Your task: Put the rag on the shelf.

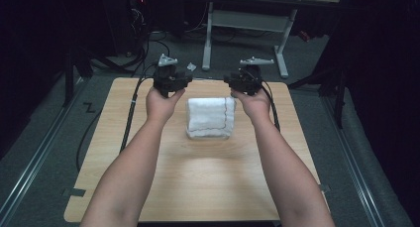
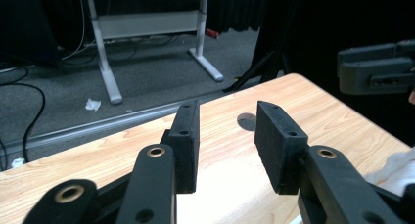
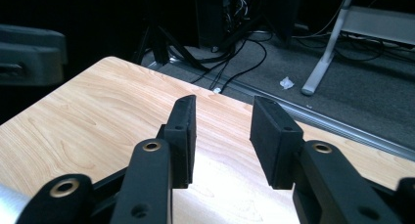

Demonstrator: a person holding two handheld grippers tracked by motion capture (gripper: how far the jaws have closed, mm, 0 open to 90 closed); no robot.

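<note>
High view: folded white towel [image 1: 210, 118] lying mid-table, squared into a thick block, dark stitched line near one edge. Left gripper [image 1: 171, 78] and right gripper [image 1: 246, 79] held above the far part of the wooden table [image 1: 124, 152], one at each far corner of the towel, apart from it. Likely risk: soft terry stack springing open or sliding on the smooth laminate if caught by a jaw or a trailing cable [image 1: 130, 113]; loose top layer apt to lift alone if pinched shallowly.

Left gripper view: jaws apart, nothing between them, only pale wood grain and a shadow beyond. Pads matte black, blocky, slightly rough. White cloth corner [image 2: 396, 168] at lower right, fluffy, well off the jaw line; a pinch from here would miss it.

Right gripper view: jaws likewise apart and empty, aimed at the table's far corner. Grey carpeted floor [image 3: 342, 97], cables and a crumpled scrap [image 3: 287, 82] beyond the edge.
</note>
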